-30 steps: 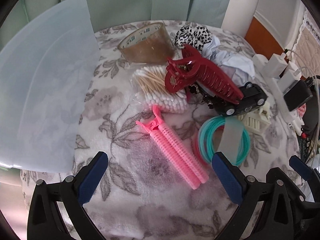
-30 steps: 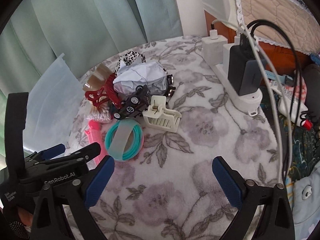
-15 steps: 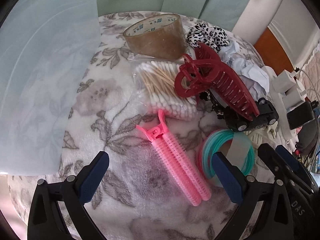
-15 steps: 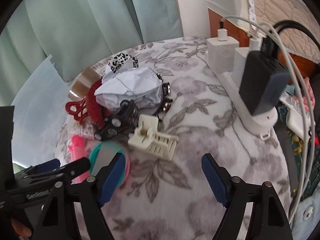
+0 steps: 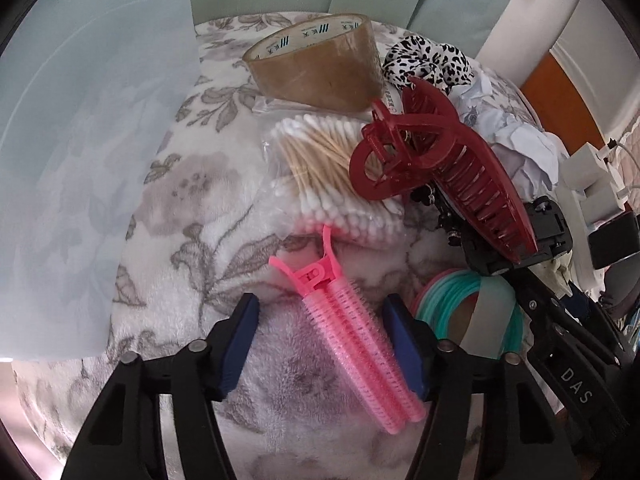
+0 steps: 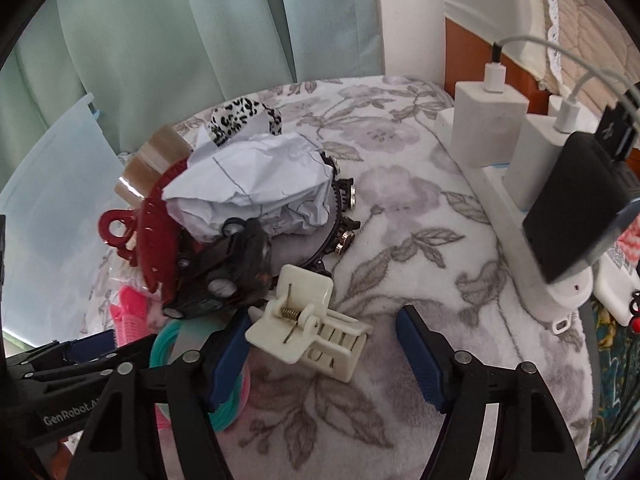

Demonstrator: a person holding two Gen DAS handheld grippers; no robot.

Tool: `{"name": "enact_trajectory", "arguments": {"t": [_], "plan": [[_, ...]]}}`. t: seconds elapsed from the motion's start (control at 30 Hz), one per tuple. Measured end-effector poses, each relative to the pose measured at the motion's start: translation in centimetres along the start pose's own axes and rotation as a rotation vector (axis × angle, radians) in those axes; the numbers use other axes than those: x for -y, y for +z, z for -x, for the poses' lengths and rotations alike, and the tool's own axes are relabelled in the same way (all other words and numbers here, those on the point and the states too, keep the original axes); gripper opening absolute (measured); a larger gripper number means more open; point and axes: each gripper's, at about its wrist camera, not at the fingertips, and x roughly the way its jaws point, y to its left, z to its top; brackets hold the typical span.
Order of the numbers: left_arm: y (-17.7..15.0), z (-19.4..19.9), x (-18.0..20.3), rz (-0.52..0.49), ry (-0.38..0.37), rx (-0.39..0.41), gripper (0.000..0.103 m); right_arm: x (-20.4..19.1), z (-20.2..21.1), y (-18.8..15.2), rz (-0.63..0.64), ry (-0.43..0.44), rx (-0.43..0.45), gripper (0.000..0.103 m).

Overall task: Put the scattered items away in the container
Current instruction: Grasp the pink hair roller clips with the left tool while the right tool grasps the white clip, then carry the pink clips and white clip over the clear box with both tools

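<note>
My left gripper point(image 5: 320, 344) is open, its blue pads on either side of a pink roller hair clip point(image 5: 352, 332) lying on the floral blanket. The translucent blue container point(image 5: 80, 152) stands at the left. My right gripper point(image 6: 320, 356) is open around a cream claw clip point(image 6: 308, 332). Behind lie a dark red claw clip point(image 5: 440, 176), a pack of cotton swabs point(image 5: 320, 176), a brown tape roll point(image 5: 320, 68), a black toy car point(image 6: 224, 276), crumpled paper point(image 6: 256, 184), a leopard scrunchie point(image 6: 240, 118) and teal and pink bangles point(image 5: 472, 312).
A white power strip point(image 6: 512, 208) with chargers and cables runs along the right side. Pale green curtains point(image 6: 180, 40) hang behind the table. The right gripper's arm point(image 5: 568, 356) shows at the lower right of the left wrist view.
Both grippers have moved forward and down. The left now straddles the pink roller clip, the right straddles the cream claw clip. Both sets of jaws have narrowed somewhat.
</note>
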Motion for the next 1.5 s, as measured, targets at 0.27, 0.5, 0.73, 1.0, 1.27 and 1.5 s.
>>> {"name": "enact_trajectory", "arguments": {"t": [0.27, 0.5, 0.73, 1.0, 1.27, 1.5], "plan": [[-0.1, 0.5, 1.0, -0.038, -0.003, 0.033, 0.040, 0.4, -0.3, 0.0, -0.032, -0.010, 0.010, 0.061], [-0.2, 1.3, 1.1, -0.037, -0.017, 0.052, 0.036, 1.4, 0.9, -0.3, -0.093, -0.003, 0.005, 0.061], [-1.3, 3.3, 1.4, -0.051, -0.026, 0.089, 0.033, 2.0, 4.1, -0.8, -0.122, -0.016, 0.038, 0.061], [-1.6, 6.5, 0.2, -0.063, -0.023, 0.147, 0.032, 1.7, 8.3, -1.1, -0.134, 0.004, 0.095, 0.061], [-1.2, 12.7, -0.2, -0.071, -0.035, 0.267, 0.032, -0.4, 13.6, -0.1, -0.133, 0.061, 0.198, 0.061], [-2.1, 18.2, -2.0, -0.029, -0.080, 0.400, 0.032, -2.0, 17.2, 0.1, -0.107, 0.069, 0.258, 0.061]]}}
